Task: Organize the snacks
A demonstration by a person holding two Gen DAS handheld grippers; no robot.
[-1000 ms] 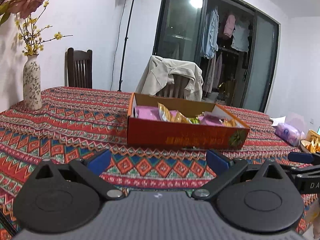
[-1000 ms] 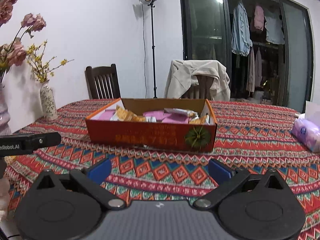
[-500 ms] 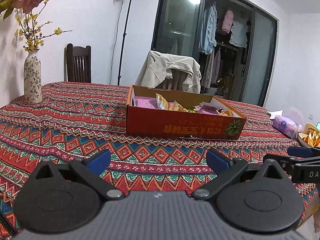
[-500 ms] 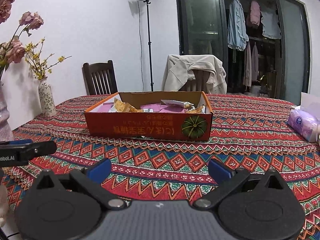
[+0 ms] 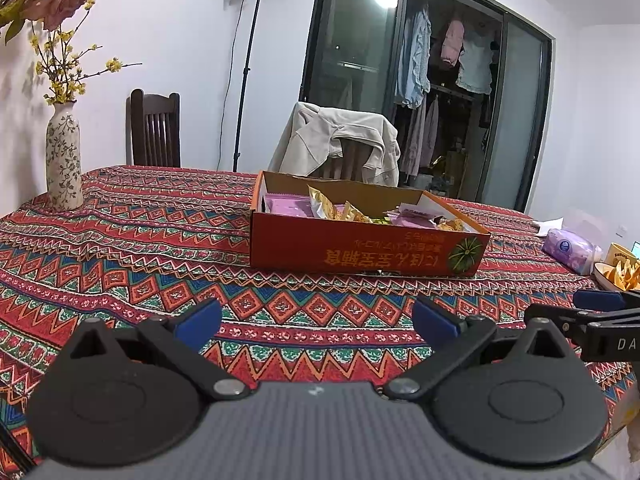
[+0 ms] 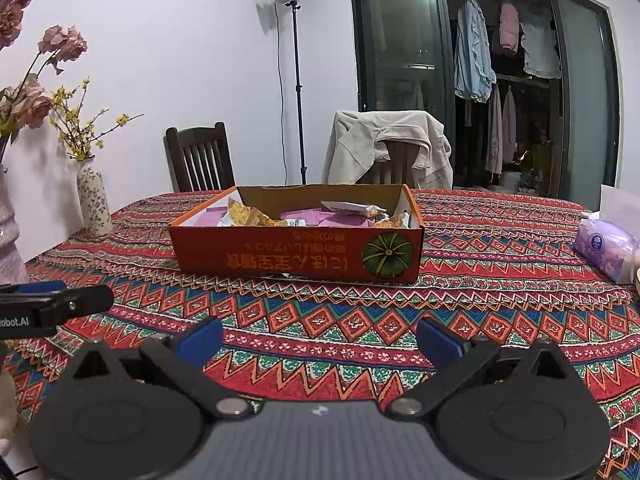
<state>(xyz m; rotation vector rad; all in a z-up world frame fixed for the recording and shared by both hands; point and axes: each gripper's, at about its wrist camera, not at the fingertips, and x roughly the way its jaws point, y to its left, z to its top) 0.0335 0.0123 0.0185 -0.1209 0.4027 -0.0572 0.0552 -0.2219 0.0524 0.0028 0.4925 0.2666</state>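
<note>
The orange box (image 6: 298, 254) of snacks (image 6: 340, 216) sits on the patterned surface (image 6: 500, 264) at the centre of the frame in both views, well apart from both grippers. The left gripper (image 5: 316, 320) and right gripper (image 6: 319, 334) hang low in the frame, each spread wide and holding nothing. A flowered vase (image 5: 63, 158) stands at the left edge, a purple tissue pack (image 6: 608, 250) at the right.

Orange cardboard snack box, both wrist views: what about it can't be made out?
- Orange cardboard snack box: near wall hides the floor and lower packets, both views.
- Purple snack packets: print too small, right wrist view.
- Yellow snack bags: partly buried, count unclear, left wrist view.
- Bowl of orange pieces: cut by right edge, left wrist view.
</note>
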